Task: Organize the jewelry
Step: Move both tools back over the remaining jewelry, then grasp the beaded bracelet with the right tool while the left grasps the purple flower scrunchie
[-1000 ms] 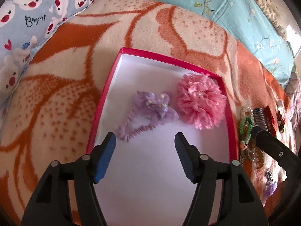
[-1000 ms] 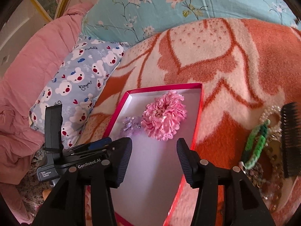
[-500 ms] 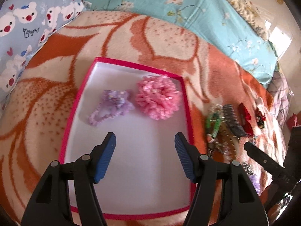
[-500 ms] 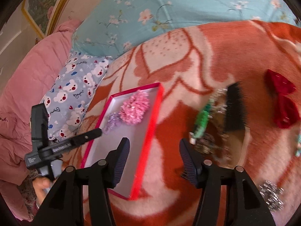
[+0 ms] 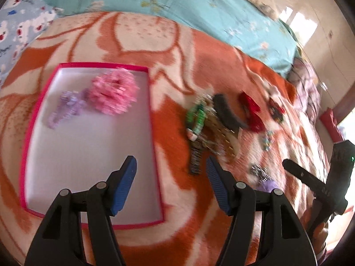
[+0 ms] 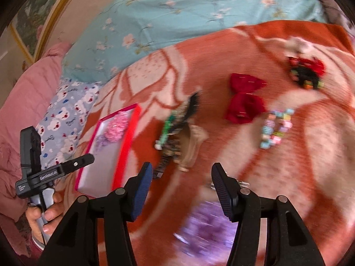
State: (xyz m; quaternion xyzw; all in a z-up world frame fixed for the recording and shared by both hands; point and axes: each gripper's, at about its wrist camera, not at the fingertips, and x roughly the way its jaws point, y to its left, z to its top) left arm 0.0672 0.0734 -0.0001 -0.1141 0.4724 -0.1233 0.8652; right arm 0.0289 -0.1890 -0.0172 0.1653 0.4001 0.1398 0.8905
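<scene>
left tool (image 5: 170,173): seen at the lower centre of the left wrist frame, fingers spread wide, nothing gripped, held over the right edge of the pink-rimmed box (image 5: 150,102) and the orange blanket (image 5: 177,199).
right tool (image 6: 182,185): seen at the lower centre of the right wrist frame, fingers spread, nothing gripped; a blurred purple hair piece (image 6: 206,228) is seen just below and between them on the blanket.
box contents, left of the left wrist frame: pink ruffled scrunchie (image 5: 113,94) and lilac scrunchie (image 5: 64,108), touching, in the upper part of the box.
loose items on the blanket, centre right of the left wrist frame: green chain (image 5: 196,117), black comb (image 5: 226,110), red bow (image 5: 250,110), a tangle of metal pieces too blurred to be told apart.
pastel bead bracelet (image 6: 275,128): right of the bow in the right wrist frame.
</scene>
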